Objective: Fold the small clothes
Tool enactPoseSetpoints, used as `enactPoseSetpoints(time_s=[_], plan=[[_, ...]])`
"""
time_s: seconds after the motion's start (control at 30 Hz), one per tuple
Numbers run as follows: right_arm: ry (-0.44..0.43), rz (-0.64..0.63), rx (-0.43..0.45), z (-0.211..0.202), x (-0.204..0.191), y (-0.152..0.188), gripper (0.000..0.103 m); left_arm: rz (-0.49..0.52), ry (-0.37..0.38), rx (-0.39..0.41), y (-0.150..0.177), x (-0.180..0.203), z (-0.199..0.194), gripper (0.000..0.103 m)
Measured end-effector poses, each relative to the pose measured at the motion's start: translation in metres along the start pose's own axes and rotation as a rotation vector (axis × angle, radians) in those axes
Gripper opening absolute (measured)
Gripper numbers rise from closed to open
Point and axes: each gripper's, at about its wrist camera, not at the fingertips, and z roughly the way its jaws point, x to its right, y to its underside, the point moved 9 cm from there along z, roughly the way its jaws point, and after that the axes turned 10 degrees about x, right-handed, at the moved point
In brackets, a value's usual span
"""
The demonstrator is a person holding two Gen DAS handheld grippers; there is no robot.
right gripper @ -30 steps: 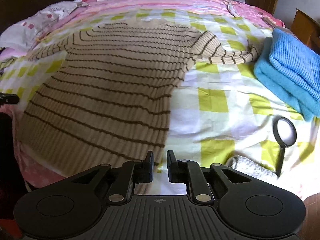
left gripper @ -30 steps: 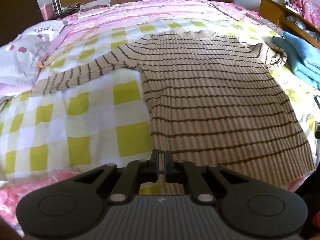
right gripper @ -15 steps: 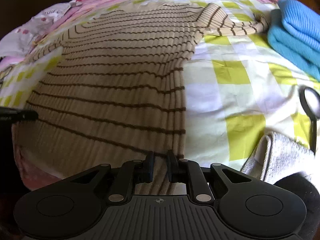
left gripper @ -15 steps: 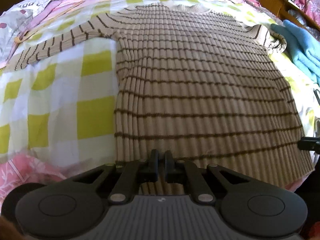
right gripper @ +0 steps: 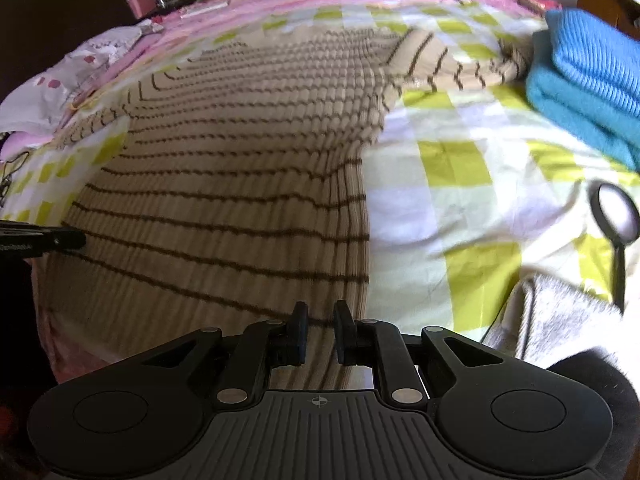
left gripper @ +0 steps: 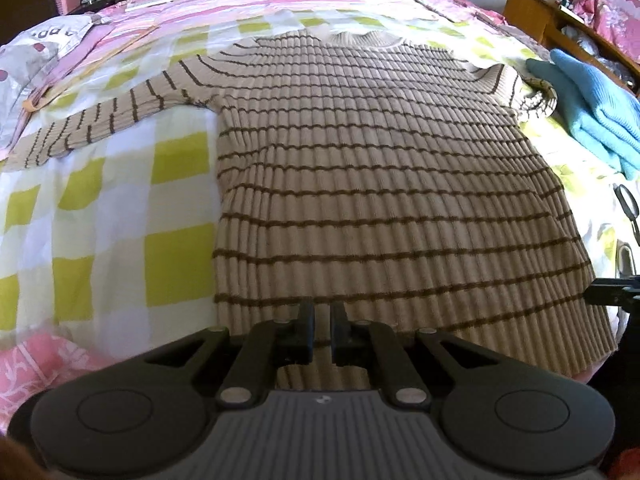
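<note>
A tan ribbed sweater with thin brown stripes (left gripper: 372, 184) lies flat on the checked bedsheet, neck far, hem near. It also shows in the right wrist view (right gripper: 248, 184). My left gripper (left gripper: 322, 330) is shut on the hem near its left corner. My right gripper (right gripper: 320, 332) is shut on the hem at its right corner. The right gripper's fingers (left gripper: 612, 294) show at the hem's right edge in the left wrist view; the left gripper's fingers (right gripper: 44, 238) show at the left edge in the right wrist view. The left sleeve (left gripper: 100, 128) stretches out; the right sleeve (right gripper: 464, 68) is bunched.
A folded blue knit (right gripper: 588, 80) lies at the right, also in the left wrist view (left gripper: 588, 108). A black hand mirror (right gripper: 618, 224) and a grey cloth (right gripper: 560, 320) lie near right. A pillow (left gripper: 32, 52) sits far left. A wooden shelf (left gripper: 560, 28) stands at the right.
Both grippers have closed in on the sweater's hem and pinch it at the two bottom corners. The fabric near the right corner is slightly drawn up.
</note>
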Motion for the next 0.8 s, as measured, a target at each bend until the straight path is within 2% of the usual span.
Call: enactPoseSetpoints(time_s=[0.13,0.4,0.57,0.8], plan=[[0.000,0.013,-0.008,0.000,0.001,0.002,0.015,-0.006,0.000,-0.035,0.011,-0.001,0.006,0.015],[0.005,0.024,0.044,-0.008,0.003,-0.017,0.015,-0.001,0.021,0.003,-0.003,0.006,0.002,0.015],[0.032,0.025,0.060,-0.001,0.011,-0.033,0.015,0.020,0.072,0.053,-0.025,0.024,0.011,0.019],[0.060,0.041,0.044,0.015,0.022,-0.052,0.015,0.027,0.148,0.043,-0.033,0.050,0.042,0.019]])
